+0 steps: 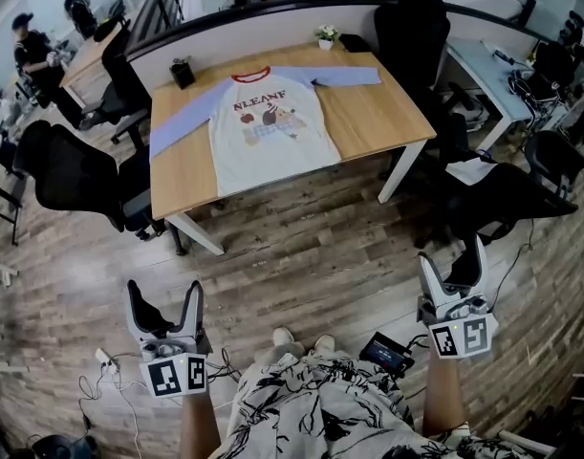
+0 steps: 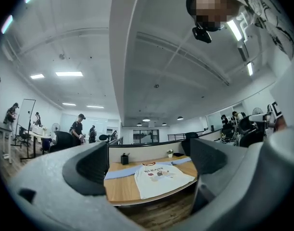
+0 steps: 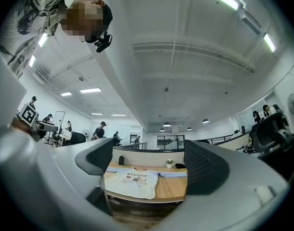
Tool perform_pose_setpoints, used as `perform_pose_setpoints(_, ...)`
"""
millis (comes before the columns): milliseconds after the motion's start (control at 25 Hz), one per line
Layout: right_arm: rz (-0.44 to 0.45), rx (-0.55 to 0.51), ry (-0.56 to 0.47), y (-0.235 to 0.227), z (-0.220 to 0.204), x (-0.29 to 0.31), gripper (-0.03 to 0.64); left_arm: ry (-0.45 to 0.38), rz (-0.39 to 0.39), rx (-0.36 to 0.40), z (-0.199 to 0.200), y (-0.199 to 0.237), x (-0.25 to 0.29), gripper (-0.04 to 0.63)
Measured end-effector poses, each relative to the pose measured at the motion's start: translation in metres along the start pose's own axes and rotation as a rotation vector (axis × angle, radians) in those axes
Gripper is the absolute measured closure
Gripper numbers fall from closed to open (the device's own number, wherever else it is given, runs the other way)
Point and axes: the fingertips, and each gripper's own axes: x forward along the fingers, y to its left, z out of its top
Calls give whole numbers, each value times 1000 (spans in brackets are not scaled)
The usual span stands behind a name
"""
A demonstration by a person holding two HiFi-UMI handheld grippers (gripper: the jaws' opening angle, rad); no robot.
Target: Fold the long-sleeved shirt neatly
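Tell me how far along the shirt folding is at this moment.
Done: nothing folded. The long-sleeved shirt lies flat, print up, on the wooden desk, with both sleeves spread out sideways. In hand: nothing. The left gripper and right gripper are open and empty, held above the floor well short of the desk. Left: step up to the desk, fold the sleeves in, then fold the body.

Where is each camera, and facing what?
Head view: head-mounted, looking steeply down; left gripper, right gripper, shoes show.
Left gripper view: on the left gripper, facing the wooden desk between its open jaws.
Right gripper view: likewise, between the right gripper's open jaws.
Shared: white, blue-sleeved shirt spread on that desk.
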Motion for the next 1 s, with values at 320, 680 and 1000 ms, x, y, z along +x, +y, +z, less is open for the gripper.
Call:
perform_pose_setpoints(320, 48, 26, 11, -15, -10, 3, 159, 16, 29, 6, -3, -18, 1, 66)
perform_pose_setpoints(680, 21, 38, 22, -28, -27, 37, 160, 25, 30, -8, -22, -10, 36, 66)
perform_pose_setpoints(1000, -69, 11, 16, -30, -55, 136, 158, 27, -9, -45, -58, 42, 152, 66)
